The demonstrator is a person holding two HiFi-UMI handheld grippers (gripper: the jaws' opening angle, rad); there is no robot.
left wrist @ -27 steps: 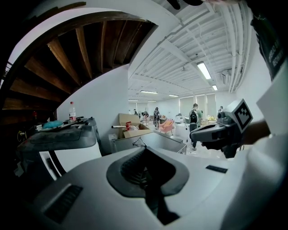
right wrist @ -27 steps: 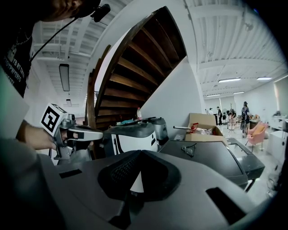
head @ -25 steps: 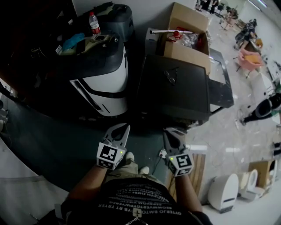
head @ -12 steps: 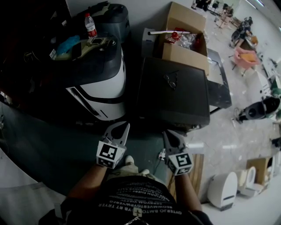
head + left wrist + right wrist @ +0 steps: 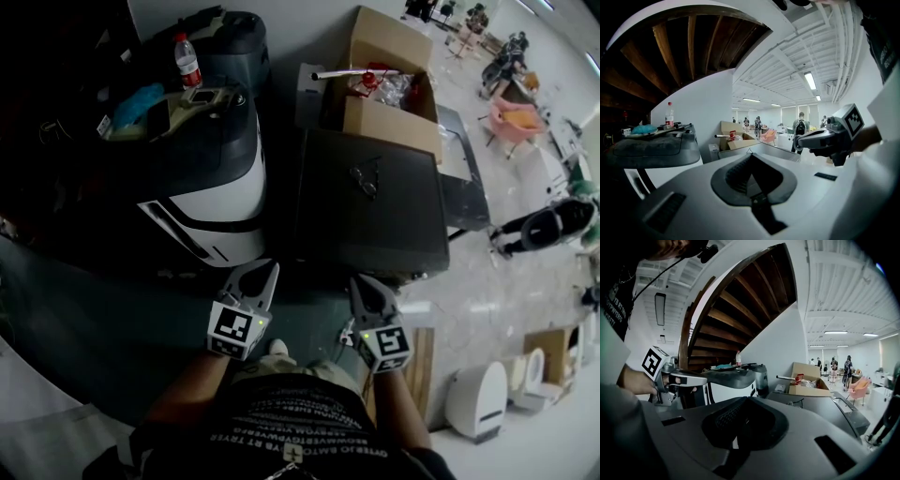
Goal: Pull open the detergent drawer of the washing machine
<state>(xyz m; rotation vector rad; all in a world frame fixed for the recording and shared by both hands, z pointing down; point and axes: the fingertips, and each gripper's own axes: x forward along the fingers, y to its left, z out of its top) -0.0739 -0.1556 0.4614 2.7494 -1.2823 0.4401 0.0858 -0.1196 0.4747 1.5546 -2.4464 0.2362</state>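
Left gripper (image 5: pixel 263 272) jaws closed and empty, right gripper (image 5: pixel 362 283) jaws closed and empty, both near front edge of dark washing machine (image 5: pixel 370 202), not touching, drawer hidden below top.

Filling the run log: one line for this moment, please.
phase: pre-contact | left gripper: shut, empty | right gripper: shut, empty | dark machine: untouched

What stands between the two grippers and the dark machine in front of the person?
Nothing visible does. Only bare floor lies between the left gripper, the right gripper and the dark machine. Its front, where a drawer would be, is out of sight.
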